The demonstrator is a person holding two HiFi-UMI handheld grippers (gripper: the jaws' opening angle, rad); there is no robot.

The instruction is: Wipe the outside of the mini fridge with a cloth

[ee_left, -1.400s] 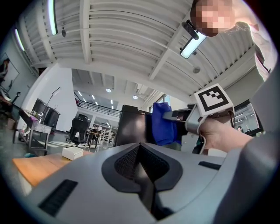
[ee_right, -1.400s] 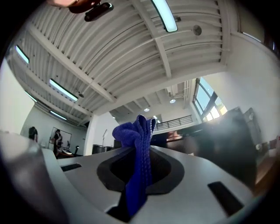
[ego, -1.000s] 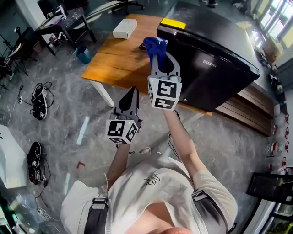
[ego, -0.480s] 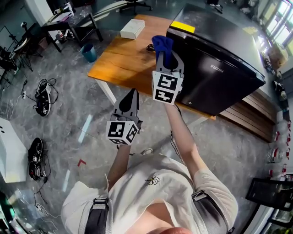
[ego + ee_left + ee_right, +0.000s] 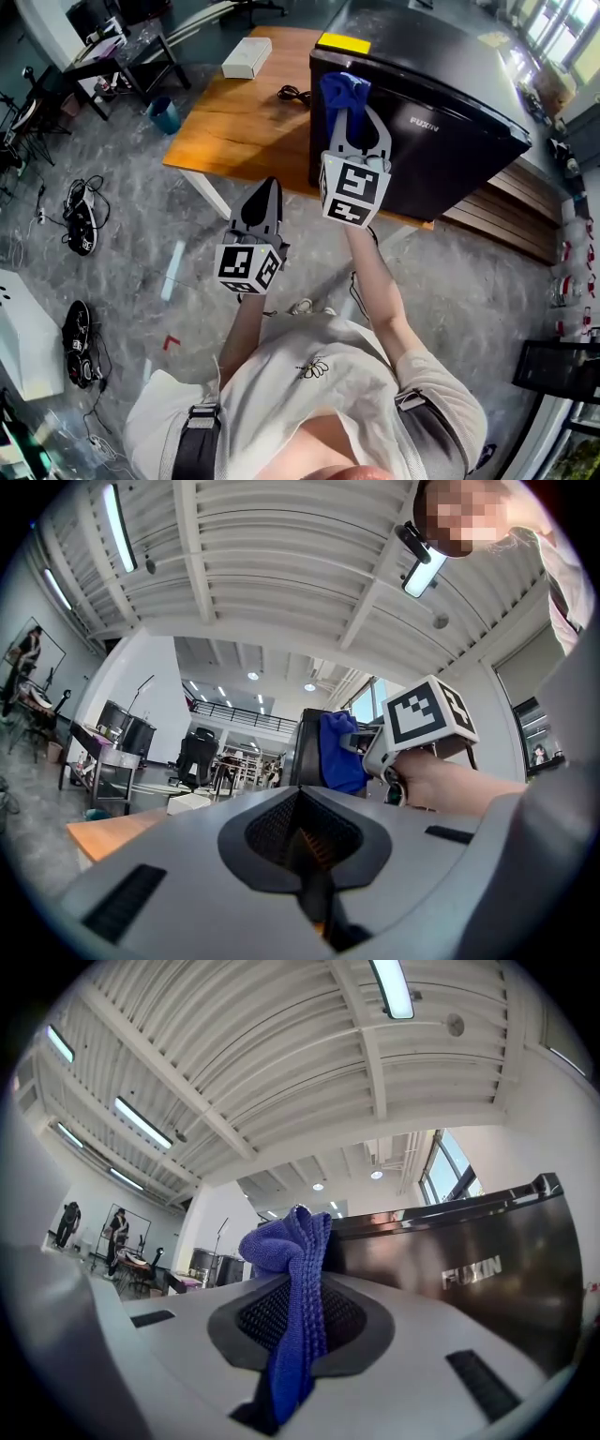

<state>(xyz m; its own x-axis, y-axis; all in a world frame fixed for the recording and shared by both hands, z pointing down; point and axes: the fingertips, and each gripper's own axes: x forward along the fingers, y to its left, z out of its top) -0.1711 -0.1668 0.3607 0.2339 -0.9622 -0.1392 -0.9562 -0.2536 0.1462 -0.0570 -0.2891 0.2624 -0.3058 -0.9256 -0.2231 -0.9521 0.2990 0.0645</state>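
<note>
A black mini fridge [image 5: 441, 112] with a yellow sticker on top stands on a wooden table [image 5: 234, 112]. My right gripper [image 5: 348, 105] is shut on a blue cloth [image 5: 342, 92], held up against the fridge's left front corner. In the right gripper view the cloth [image 5: 295, 1279] bunches out between the jaws, with the fridge door [image 5: 469, 1269] just behind it. My left gripper [image 5: 265, 202] hangs lower, off the table's front edge, shut and empty. In the left gripper view the cloth [image 5: 339, 752] and fridge [image 5: 305, 747] show ahead.
A white box [image 5: 247, 57] and a black cable [image 5: 292, 93] lie on the table's far part. A teal bin [image 5: 167, 114] and dark desks stand at the upper left. Cables and shoes litter the floor [image 5: 84, 202] at left. Wooden pallets [image 5: 506, 220] lie right of the fridge.
My right gripper has carried the blue cloth rightward and up to the fridge's left front corner. The left gripper has stayed in about the same place.
</note>
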